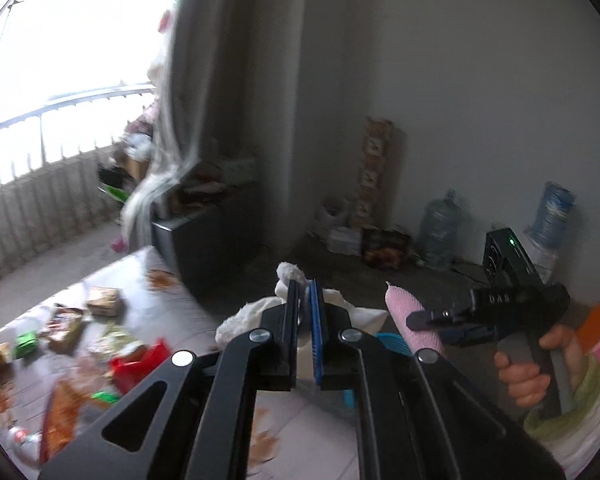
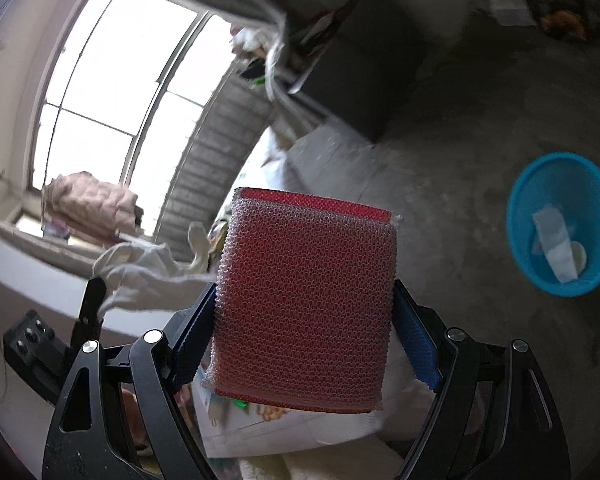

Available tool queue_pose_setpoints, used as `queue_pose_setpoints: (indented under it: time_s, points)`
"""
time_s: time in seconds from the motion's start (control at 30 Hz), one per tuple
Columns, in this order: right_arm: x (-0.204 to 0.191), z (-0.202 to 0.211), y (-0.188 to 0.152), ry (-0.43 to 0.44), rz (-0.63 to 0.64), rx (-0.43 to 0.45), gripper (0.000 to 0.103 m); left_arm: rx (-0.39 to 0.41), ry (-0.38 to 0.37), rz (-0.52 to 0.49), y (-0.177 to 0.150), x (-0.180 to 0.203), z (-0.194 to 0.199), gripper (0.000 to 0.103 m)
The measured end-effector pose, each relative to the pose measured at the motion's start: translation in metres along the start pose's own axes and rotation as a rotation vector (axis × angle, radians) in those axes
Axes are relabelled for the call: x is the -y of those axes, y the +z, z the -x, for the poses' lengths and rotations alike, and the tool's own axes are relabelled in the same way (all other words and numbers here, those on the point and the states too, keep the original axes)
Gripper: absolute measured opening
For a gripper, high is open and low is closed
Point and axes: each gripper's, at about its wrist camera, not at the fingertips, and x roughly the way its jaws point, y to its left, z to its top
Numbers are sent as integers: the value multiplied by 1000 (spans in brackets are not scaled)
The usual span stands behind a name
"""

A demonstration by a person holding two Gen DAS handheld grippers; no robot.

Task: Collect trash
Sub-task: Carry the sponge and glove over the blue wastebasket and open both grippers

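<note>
Between the blue pads of the right gripper (image 2: 304, 344) sits a red rectangular sponge wrapped in clear bubbled mesh (image 2: 306, 296), its flat sides pressed from left and right, so the jaws stand wide only because the sponge is wide. It is held upright and clear of the floor, which suits carrying it. To the right of that sponge, well apart and lower, a round blue plastic bin (image 2: 562, 224) stands on the grey concrete floor (image 2: 460, 140) with a white scrap already inside; it is likely the destination.

The left gripper (image 1: 305, 308) is closed tight on a crumpled white tissue (image 1: 256, 312), which bulges out on both sides of the pinched jaws; a thin soft thing needs that narrow squeeze. Left of the tissue, a white tabletop (image 1: 172, 304) carries loose wrappers in green, red and brown (image 1: 100, 340), blurred, so more trash appears to remain. Right of the tissue, a person's hand (image 1: 532, 368) clasps the handle of the other gripper. The sponge shows there as a pale pink edge.
</note>
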Motion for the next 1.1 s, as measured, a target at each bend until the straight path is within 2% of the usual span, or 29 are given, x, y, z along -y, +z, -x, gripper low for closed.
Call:
queue_pose_setpoints:
  time_s: [0.2,0.37,0.47,0.6,0.83,0.87,0.93,0.97,1.1]
  points:
    - [56,27,2,-53,-115,72,78,-159,-135,18,20,40,-84,5]
    - [108,38,6,-103,-214,116,78,-313,-213,42,19,71,-165,5]
    - [137,38,9,-135,-277,132,78,-410,-241,52,9,91,-215,5]
    - [183,34,13,-160,-364,140,78,-516,-243,59,-9,117,-276,5]
    - [251,7,27,-192,-488,130,83,-653,-238,68,-44,152,-347,7]
    - [260,2,29,-188,-492,124,83,-665,-234,77,-49,156,-356,11]
    - [276,-9,31,-212,-511,108,86,-686,-225,79,-57,162,-370,30]
    - [287,-16,30,-232,-527,102,86,-697,-210,72,-60,163,-375,46]
    - [315,-28,23,-292,-583,82,86,-691,-175,43,-66,168,-377,55]
